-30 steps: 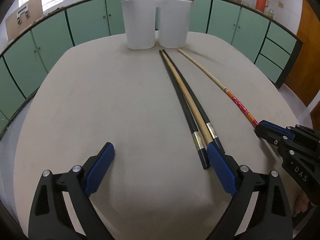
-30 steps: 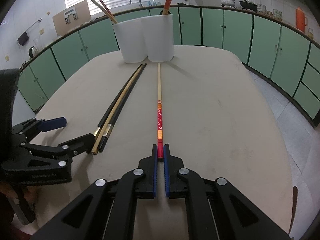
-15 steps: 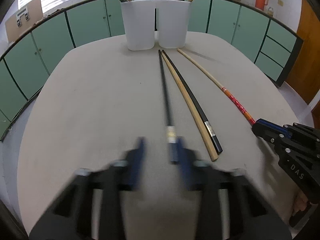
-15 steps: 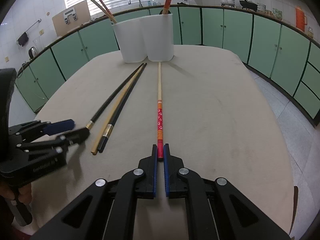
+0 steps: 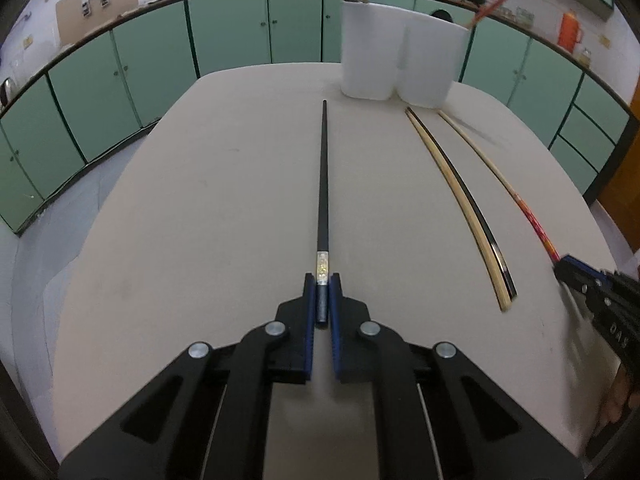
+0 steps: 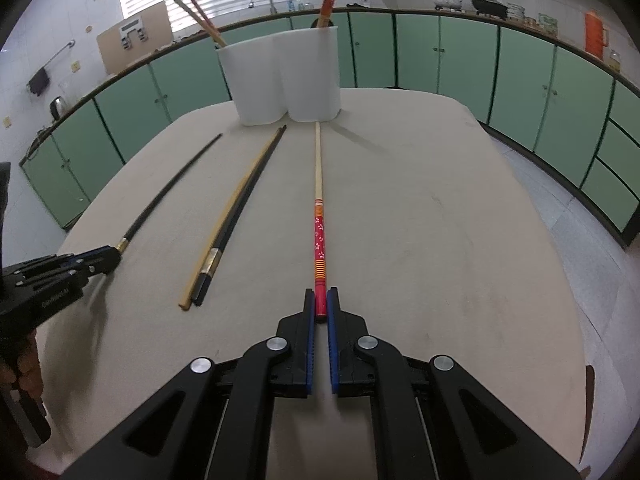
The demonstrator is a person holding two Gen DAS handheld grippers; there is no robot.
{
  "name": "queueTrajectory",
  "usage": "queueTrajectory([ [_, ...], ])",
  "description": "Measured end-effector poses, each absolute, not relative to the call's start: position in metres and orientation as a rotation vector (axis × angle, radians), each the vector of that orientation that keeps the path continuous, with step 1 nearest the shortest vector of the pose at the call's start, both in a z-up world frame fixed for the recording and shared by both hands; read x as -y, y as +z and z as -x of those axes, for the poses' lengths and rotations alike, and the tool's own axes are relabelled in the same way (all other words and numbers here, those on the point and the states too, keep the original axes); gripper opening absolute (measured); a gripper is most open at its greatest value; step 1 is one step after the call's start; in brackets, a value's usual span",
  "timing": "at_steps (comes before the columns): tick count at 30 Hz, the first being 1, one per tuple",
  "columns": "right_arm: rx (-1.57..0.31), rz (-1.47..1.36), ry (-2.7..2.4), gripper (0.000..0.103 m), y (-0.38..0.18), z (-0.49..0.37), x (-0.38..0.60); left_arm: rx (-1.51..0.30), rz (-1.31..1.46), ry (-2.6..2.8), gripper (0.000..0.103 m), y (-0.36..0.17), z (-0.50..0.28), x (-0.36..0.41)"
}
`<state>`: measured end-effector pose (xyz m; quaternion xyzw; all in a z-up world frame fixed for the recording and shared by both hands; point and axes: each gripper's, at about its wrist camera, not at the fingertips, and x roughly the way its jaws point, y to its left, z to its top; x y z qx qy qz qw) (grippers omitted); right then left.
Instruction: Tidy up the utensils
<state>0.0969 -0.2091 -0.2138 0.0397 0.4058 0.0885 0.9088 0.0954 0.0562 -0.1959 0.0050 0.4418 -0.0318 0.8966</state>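
My left gripper (image 5: 321,286) is shut on the end of a black chopstick (image 5: 323,184) that points toward the white two-part holder (image 5: 396,60); this chopstick also shows in the right wrist view (image 6: 168,196). My right gripper (image 6: 320,300) is shut on the red patterned end of a wooden chopstick (image 6: 319,216) that points at the holder (image 6: 288,76). A plain wooden chopstick (image 6: 228,216) and a second black chopstick (image 6: 244,208) lie side by side on the table between the two held ones. The holder has chopsticks standing in both parts.
The beige table (image 5: 192,216) drops off at its left edge and its right edge (image 6: 560,264). Green cabinets (image 6: 520,76) ring the room behind it. The left gripper shows at the left of the right wrist view (image 6: 96,258).
My left gripper closed on one black chopstick and swung it left, away from the wooden and second black chopsticks. My right gripper stayed shut on the red-ended chopstick.
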Motion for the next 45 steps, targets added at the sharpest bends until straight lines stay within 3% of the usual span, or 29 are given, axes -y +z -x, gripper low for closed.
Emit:
queueTrajectory([
  [5, -0.839, -0.088, 0.223, 0.009, -0.214, -0.098, 0.209, -0.907, -0.037, -0.071, 0.01, -0.197, -0.1, -0.052],
  [7, -0.837, -0.085, 0.243, 0.011, -0.215, -0.095, 0.211, -0.899, -0.046, -0.081, 0.028, -0.198, -0.096, -0.052],
  [9, -0.837, -0.079, 0.263, 0.014, -0.215, -0.092, 0.21, -0.889, -0.057, -0.077, 0.035, -0.199, -0.093, -0.054],
  [14, -0.832, -0.066, 0.295, 0.019, -0.216, -0.084, 0.21, -0.884, -0.045, -0.107, 0.035, -0.199, -0.083, -0.06],
  [45, -0.833, -0.084, 0.273, 0.018, -0.216, -0.09, 0.21, -0.89, 0.038, -0.123, 0.033, -0.198, -0.085, -0.068],
])
